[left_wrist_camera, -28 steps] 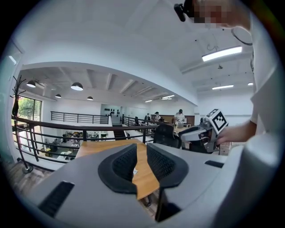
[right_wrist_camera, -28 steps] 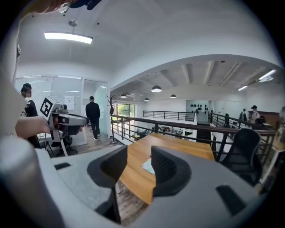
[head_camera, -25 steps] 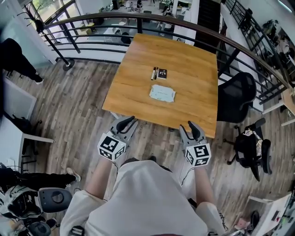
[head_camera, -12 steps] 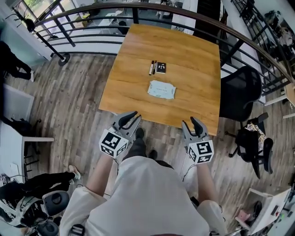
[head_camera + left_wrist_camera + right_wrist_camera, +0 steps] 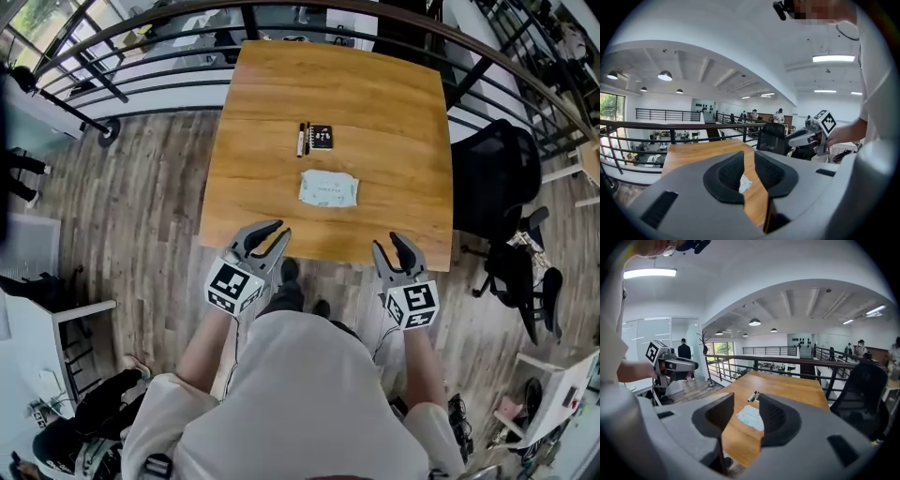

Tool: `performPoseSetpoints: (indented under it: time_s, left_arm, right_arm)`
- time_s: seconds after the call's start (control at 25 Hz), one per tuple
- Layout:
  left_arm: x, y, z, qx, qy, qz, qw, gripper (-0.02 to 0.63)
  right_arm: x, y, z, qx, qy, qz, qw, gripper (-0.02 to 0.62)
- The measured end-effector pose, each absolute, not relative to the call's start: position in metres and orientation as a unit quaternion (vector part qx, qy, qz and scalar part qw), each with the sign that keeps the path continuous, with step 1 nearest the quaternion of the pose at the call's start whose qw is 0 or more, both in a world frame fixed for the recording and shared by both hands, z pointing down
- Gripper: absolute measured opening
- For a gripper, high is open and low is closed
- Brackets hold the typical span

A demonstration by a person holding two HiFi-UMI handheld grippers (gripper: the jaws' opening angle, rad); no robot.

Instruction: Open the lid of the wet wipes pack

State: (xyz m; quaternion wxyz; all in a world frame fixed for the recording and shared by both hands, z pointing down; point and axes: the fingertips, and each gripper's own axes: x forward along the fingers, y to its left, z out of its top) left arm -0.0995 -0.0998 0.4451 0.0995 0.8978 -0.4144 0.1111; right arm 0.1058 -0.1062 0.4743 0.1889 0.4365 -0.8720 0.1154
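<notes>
The wet wipes pack (image 5: 328, 189), pale blue-white and flat, lies in the middle of the wooden table (image 5: 394, 122). It also shows in the left gripper view as the pack (image 5: 745, 183) and in the right gripper view as the pack (image 5: 751, 418). My left gripper (image 5: 270, 232) hovers at the table's near edge, left of the pack, jaws apart and empty. My right gripper (image 5: 389, 246) hovers at the near edge, right of the pack, open and empty. Neither touches the pack.
A marker pen (image 5: 301, 139) and a small black box (image 5: 322, 137) lie just beyond the pack. A black office chair (image 5: 492, 183) stands at the table's right side. A dark railing (image 5: 141, 56) curves round the far side.
The person has stepped toward the table. Both grippers have come forward and now reach its near edge, still empty; the pack has not moved.
</notes>
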Motion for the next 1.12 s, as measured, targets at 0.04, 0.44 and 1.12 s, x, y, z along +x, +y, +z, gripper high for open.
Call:
performPoseSetpoints:
  time_s: [0.04,0.44,1.12]
  left_arm:
    - [-0.101,-0.108,0.448,0.900,-0.408,0.115,0.099,0.064]
    - [-0.107,-0.177,0.491,0.925,-0.334,0.155,0.095,0.064]
    - [-0.054,-0.243,0.593,0.924,-0.292,0.220,0.109,0.069]
  right_arm:
    - [0.103,-0.112,0.477,0.439,-0.870,0.118,0.191,0.152]
    - [0.078,-0.167,0.513,0.458,-0.849,0.140,0.224,0.152]
    - [0.082,-0.238,0.628,0.404,-0.850,0.188,0.280,0.152]
